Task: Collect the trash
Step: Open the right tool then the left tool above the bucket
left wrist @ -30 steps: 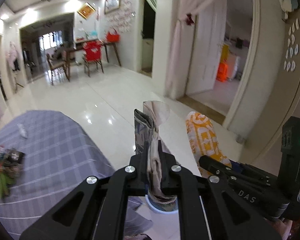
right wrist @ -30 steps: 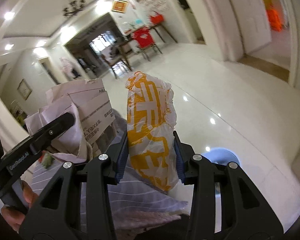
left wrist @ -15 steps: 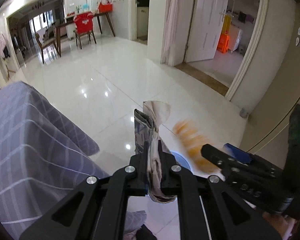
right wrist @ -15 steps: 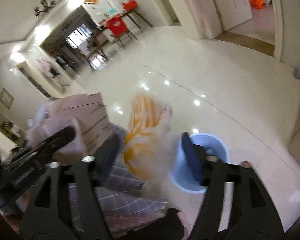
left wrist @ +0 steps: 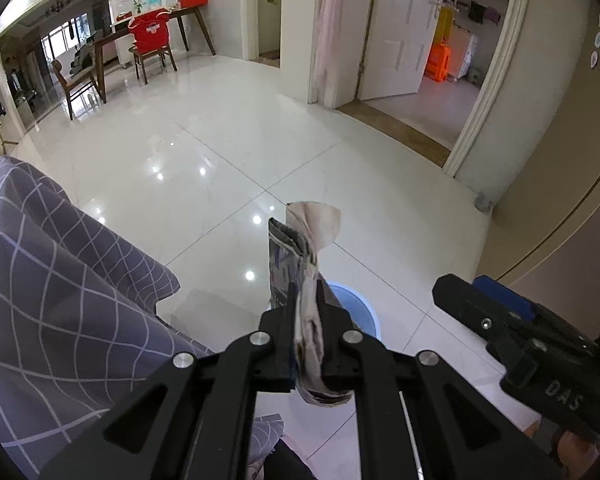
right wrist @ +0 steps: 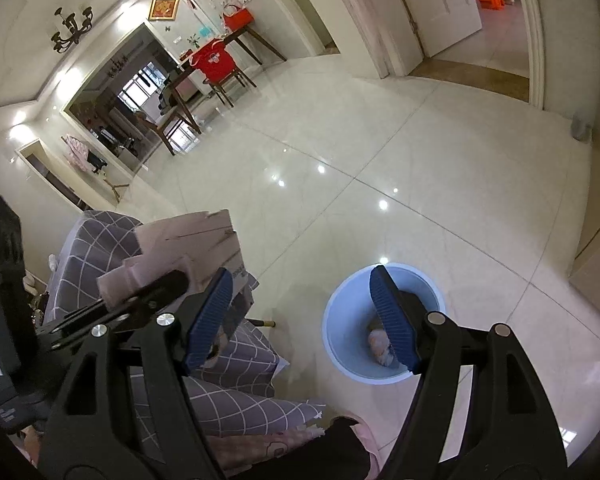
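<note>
My left gripper (left wrist: pixel 306 300) is shut on a flattened cardboard box (left wrist: pixel 300 264), held upright above the floor; the box also shows in the right wrist view (right wrist: pixel 188 240). A light blue waste bin (right wrist: pixel 344 320) stands on the floor below; its rim peeks out behind the box in the left wrist view (left wrist: pixel 360 312). My right gripper (right wrist: pixel 300 312) is open and empty above the bin. An orange and white bag (right wrist: pixel 380 346) lies inside the bin. The right gripper's body shows in the left wrist view (left wrist: pixel 520 332).
A table under a grey checked cloth (left wrist: pixel 40 272) is at the left, also in the right wrist view (right wrist: pixel 236 360). Glossy white floor tiles (left wrist: pixel 220 152) stretch ahead. A doorway (left wrist: pixel 440 60) opens at the right. A dining table and chairs (left wrist: pixel 140 44) stand far back.
My right gripper opened and let go of the orange and white bag, which dropped into the blue bin. Both grippers tilted down toward the floor. The left still holds the box.
</note>
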Available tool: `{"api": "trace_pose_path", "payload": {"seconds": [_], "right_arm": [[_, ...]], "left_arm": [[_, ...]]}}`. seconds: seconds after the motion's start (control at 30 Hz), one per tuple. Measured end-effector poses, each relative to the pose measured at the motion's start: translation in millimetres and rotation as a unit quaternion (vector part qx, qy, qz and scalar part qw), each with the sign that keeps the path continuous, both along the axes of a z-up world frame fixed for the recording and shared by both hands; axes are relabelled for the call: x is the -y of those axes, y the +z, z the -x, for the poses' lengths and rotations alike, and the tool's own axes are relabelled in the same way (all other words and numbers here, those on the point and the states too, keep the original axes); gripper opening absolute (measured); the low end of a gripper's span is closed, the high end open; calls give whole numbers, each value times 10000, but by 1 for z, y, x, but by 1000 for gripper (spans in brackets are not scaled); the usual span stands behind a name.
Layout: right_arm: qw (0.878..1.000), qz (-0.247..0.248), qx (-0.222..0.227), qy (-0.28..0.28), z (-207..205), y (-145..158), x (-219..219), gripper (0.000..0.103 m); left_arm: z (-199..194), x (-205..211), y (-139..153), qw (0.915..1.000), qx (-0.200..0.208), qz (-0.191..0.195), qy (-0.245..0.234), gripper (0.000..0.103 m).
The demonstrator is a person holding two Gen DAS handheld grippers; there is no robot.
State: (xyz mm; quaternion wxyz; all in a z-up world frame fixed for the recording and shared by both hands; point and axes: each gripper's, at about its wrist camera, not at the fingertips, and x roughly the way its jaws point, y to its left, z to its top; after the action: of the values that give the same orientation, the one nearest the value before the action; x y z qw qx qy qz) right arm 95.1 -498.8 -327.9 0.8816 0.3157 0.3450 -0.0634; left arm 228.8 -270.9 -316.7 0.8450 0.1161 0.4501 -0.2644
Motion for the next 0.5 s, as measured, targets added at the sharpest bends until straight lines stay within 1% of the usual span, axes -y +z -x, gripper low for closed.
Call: {"api": "trace_pose_path", "payload": {"seconds": [0.13,0.2,0.27,0.3,0.37,0.4,0.47,0.5], "right_arm": [[9997,18,155,-169,2,11,1,70],[9993,-80,259,-251,2,16,2,71],[9987,-203,351,-303,5,19,6,71],[9986,-166,380,-327,7,21,6,71],[9985,-132,391,-368,9,24,8,71],[9982,-169,415,-401,11,26,9,72],[9979,-293,439,-376,13,28,11,72],[9977,-352,454,-354,14,30,11,72]], "left_arm": [[-4,11,4,9999,8,-21,-105,7],[-5,17,6,9998,32,-36,-201,7],[-8,27,9,9994,2,-101,-332,13],[-10,31,10,9993,-53,-150,-330,20],[-13,36,14,9995,-67,-212,-215,64],[-12,33,19,9997,10,-197,-119,67],[-9,27,27,9999,19,-69,-122,67],[-7,24,30,9999,40,-64,-102,67]]}}
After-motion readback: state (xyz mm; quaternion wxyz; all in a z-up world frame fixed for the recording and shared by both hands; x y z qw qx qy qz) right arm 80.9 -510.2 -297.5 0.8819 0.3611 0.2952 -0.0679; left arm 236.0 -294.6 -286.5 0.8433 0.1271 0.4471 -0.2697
